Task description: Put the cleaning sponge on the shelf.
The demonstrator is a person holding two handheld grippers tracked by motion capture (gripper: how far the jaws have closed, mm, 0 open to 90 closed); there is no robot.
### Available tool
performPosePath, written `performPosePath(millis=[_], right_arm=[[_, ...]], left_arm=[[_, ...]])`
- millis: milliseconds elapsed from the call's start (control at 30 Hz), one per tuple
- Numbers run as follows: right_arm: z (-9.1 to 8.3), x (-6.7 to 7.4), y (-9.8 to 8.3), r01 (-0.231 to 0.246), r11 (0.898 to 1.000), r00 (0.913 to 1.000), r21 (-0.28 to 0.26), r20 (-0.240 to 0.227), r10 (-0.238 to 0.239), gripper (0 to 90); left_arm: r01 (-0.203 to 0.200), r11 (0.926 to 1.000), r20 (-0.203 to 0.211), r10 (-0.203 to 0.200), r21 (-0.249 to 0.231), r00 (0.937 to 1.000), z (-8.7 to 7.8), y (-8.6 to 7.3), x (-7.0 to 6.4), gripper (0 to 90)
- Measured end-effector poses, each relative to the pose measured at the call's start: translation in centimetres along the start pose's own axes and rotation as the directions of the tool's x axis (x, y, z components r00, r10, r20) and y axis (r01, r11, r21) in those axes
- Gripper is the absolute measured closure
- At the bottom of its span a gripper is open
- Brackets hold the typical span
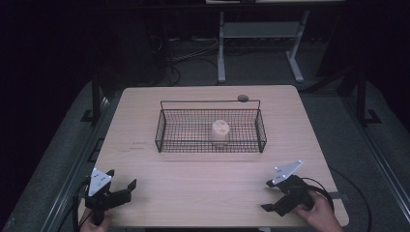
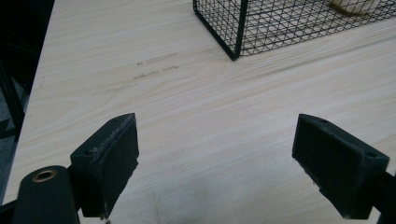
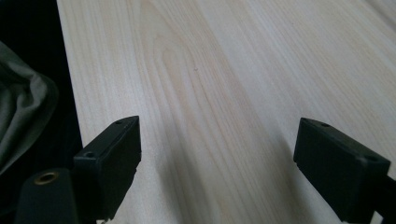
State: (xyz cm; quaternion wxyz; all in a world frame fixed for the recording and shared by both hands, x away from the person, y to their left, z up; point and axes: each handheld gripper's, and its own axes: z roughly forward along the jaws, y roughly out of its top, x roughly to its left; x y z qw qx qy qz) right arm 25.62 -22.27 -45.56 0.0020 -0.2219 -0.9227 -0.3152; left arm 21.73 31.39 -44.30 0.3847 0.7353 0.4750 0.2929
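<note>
A black wire basket (image 1: 164, 130) stands in the middle of the pale wooden table (image 1: 145, 106). Inside it, right of centre, sits a cream cylindrical object (image 1: 220, 131) with small holes on top. My left gripper (image 1: 122, 178) rests open at the table's front left corner, nothing between its jaws. In the left gripper view the open gripper (image 2: 215, 154) faces the basket's near corner (image 2: 238, 28), and an edge of the cream object (image 2: 355, 4) shows at the top. My right gripper (image 1: 266, 195) is open at the front right, held by a hand. The right gripper (image 3: 217, 158) looks along bare wood.
A small dark round piece (image 1: 242, 98) sits at the basket's far rail. Behind the table stands a white metal frame (image 1: 221, 48) with cables on the floor. Grey cloth (image 3: 18, 116) hangs past the table edge in the right gripper view.
</note>
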Motion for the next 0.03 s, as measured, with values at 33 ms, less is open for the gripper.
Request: performPosePath(millis=[33], right_arm=[[0.00,0.00,0.00,0.000,1.000,1.0000,0.000,0.000,0.000,14.5]], left_arm=[[0.000,1.0000,0.000,0.000,0.000,1.0000,0.00,0.00,0.00,13.8]])
